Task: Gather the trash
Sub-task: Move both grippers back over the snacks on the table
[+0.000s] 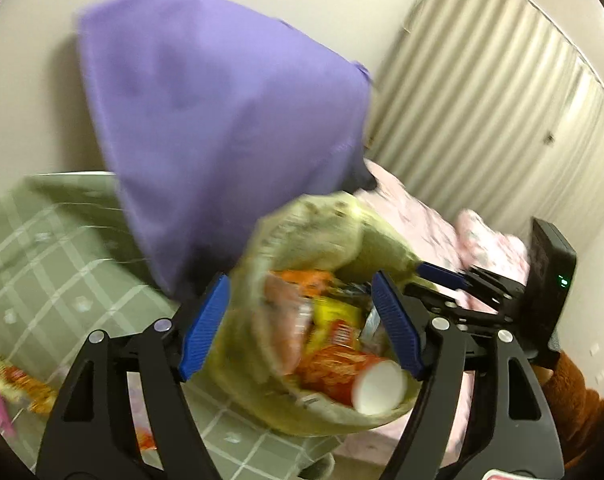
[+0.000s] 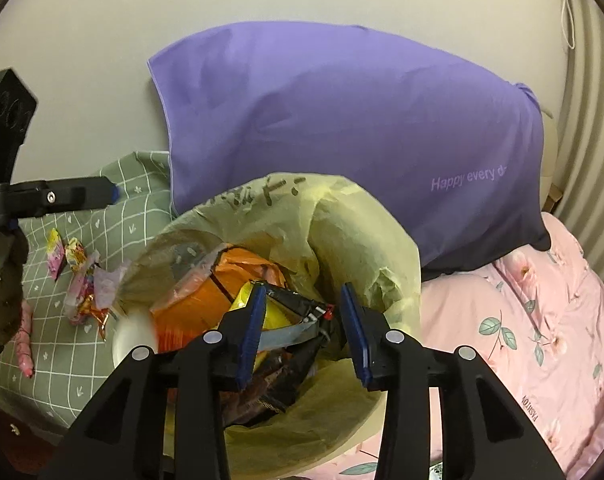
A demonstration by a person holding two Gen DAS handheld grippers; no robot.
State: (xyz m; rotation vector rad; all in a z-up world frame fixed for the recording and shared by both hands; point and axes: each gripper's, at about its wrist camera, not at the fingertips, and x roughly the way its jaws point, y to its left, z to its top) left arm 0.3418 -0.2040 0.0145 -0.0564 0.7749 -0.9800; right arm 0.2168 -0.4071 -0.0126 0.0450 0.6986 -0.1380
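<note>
Over the bag mouth, right gripper [image 2: 302, 332] hangs with jaws parted, nothing between the pads; below the gap sit an orange packet [image 2: 206, 300] and a dark foil wrapper [image 2: 302, 304] inside the yellow-green trash bag [image 2: 341, 240]. Left gripper [image 1: 298, 320] has its jaws wide open, bag in the gap, but the blurred left view doesn't show whether either pad touches plastic, so grip: cannot tell. Red cup [image 1: 353, 376], white end outward, lies right at the bag lip on the near side. Judgement: bag looks tipped with nobody clearly pinching the rim; if it slumps further the cup rolls out first, then loose packets follow. The blur suggests fast motion, which makes a knock on the rim more likely.

Further out, candy wrappers [image 2: 76, 276] lie on the green checked sheet [image 2: 54, 344], apart from the bag, not yet collected. Risk: reaching for them drags the bag or leaves it unsupported.

Behind, purple pillow [image 2: 341, 120] leans on the wall; pink quilt [image 2: 541, 320] beside the bag, soft footing, bag could topple.
</note>
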